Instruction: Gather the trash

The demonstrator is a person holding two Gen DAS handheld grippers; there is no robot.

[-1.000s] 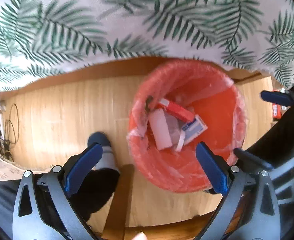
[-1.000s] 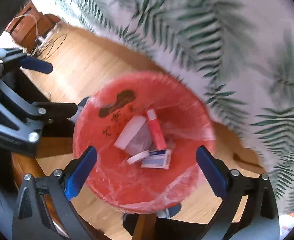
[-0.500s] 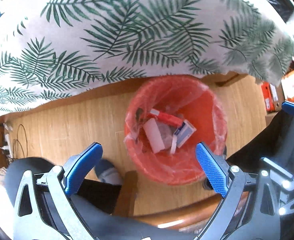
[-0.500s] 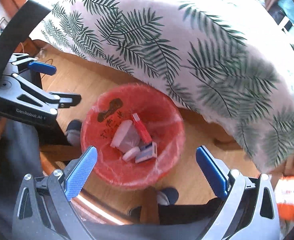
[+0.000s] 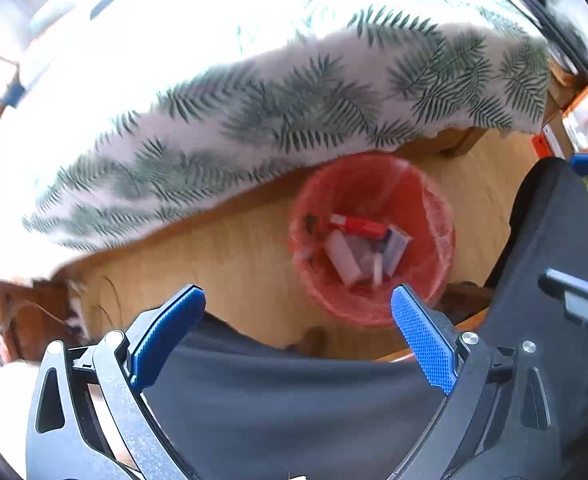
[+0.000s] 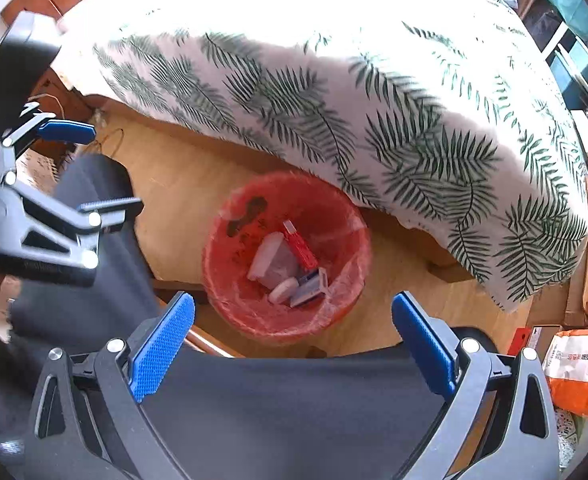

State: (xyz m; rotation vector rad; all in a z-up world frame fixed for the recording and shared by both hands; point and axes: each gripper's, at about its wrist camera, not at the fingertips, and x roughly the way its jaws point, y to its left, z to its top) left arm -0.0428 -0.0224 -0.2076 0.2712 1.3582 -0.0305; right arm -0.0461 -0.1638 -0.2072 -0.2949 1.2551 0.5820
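Both tools [image 6: 292,320] agape, empty, well above red bin [image 6: 230,276].

A red bin [image 6: 250,316], round and lined with a thin red bag [image 6: 350,224], is seen standing upright on the wooden floor [image 6: 182,184], just beside the hanging edge of a leaf-printed cloth [image 6: 334,112]. Several pieces of trash are gathered at its bottom. A red and white tube [image 6: 300,246] is laid slantwise near the middle. A white rounded container [image 6: 265,256] is propped to its left. A small white oval piece [image 6: 283,291] is found below that, touching a blue and white box [image 6: 308,286]. In the left wrist view the same bin [image 5: 334,304] is shown blurred.
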